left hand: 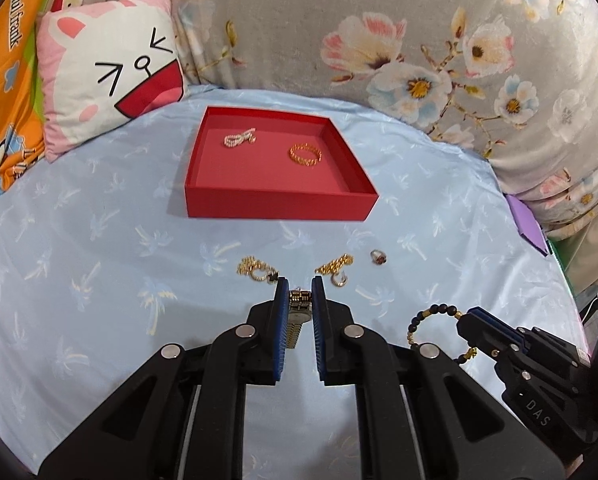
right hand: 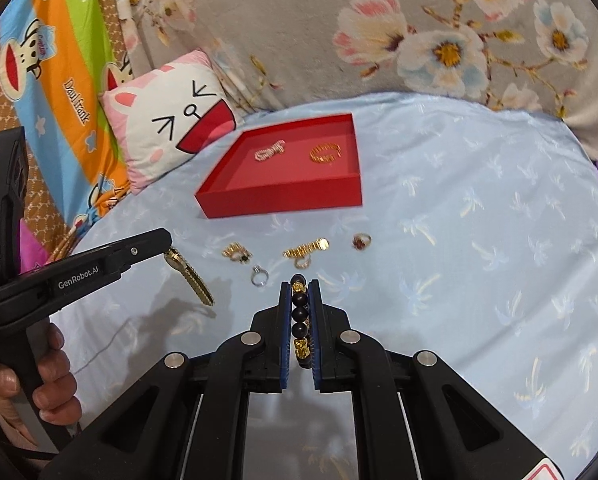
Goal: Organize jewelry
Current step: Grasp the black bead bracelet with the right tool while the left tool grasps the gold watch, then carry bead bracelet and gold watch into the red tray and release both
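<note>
A red tray [left hand: 279, 202] [right hand: 283, 200] sits on the blue sheet and holds a pearl piece [left hand: 240, 138] and a gold bracelet [left hand: 305, 154]. My left gripper [left hand: 299, 284] is shut on a gold watch [left hand: 299, 314], which hangs from it in the right wrist view [right hand: 189, 276]. My right gripper [right hand: 299, 282] is shut on a dark beaded bracelet [right hand: 300, 320], also visible in the left wrist view [left hand: 431, 314]. Gold earrings [left hand: 255, 270] [left hand: 335, 268], a red-stone ring [left hand: 378, 257] and a silver ring [right hand: 260, 276] lie loose in front of the tray.
A cat-face pillow [left hand: 111, 80] lies left of the tray. A floral blanket [left hand: 419, 60] is piled behind and to the right. A purple object [left hand: 529, 228] sits at the sheet's right edge. A hand [right hand: 39, 376] holds the left gripper.
</note>
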Action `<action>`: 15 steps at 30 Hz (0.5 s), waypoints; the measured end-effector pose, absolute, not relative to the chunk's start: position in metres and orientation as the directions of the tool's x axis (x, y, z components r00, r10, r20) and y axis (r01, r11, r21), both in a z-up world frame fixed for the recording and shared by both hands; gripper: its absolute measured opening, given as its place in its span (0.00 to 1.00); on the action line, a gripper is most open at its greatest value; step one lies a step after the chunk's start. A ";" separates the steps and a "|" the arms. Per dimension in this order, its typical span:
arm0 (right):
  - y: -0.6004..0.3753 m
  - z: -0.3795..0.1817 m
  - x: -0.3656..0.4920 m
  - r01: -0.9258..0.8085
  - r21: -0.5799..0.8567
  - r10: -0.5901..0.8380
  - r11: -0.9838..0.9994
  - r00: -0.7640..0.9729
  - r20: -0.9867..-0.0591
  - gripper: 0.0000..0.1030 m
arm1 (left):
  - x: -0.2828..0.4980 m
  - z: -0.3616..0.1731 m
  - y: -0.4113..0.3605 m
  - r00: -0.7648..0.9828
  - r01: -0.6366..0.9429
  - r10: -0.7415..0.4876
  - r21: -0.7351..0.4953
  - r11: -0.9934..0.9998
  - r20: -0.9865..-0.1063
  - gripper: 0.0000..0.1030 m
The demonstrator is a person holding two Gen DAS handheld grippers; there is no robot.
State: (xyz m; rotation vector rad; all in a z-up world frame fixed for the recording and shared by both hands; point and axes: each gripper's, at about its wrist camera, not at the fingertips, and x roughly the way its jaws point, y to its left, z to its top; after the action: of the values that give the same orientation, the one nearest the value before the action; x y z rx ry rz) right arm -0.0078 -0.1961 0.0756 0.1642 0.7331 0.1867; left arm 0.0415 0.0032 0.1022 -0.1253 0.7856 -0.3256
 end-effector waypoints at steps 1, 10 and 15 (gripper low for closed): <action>-0.195 0.081 -0.004 -0.124 0.213 0.234 0.969 0.732 -0.640 0.07 | 0.043 0.107 0.005 0.663 0.246 -0.338 -0.232 0.941 -0.668 0.10; -0.186 0.131 0.064 -0.202 0.181 0.270 0.962 0.785 -0.557 0.07 | 0.098 0.156 0.010 0.720 0.282 -0.348 -0.205 0.937 -0.601 0.10; -0.179 0.138 0.121 -0.215 0.189 0.285 0.958 0.784 -0.551 0.07 | 0.150 0.162 0.011 0.724 0.279 -0.343 -0.200 0.939 -0.598 0.10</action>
State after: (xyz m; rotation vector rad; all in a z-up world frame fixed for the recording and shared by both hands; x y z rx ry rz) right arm 0.1213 -0.1787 0.1379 0.1182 0.6124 0.2706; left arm 0.1504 0.0112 0.1617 -0.0988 0.6788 -0.3437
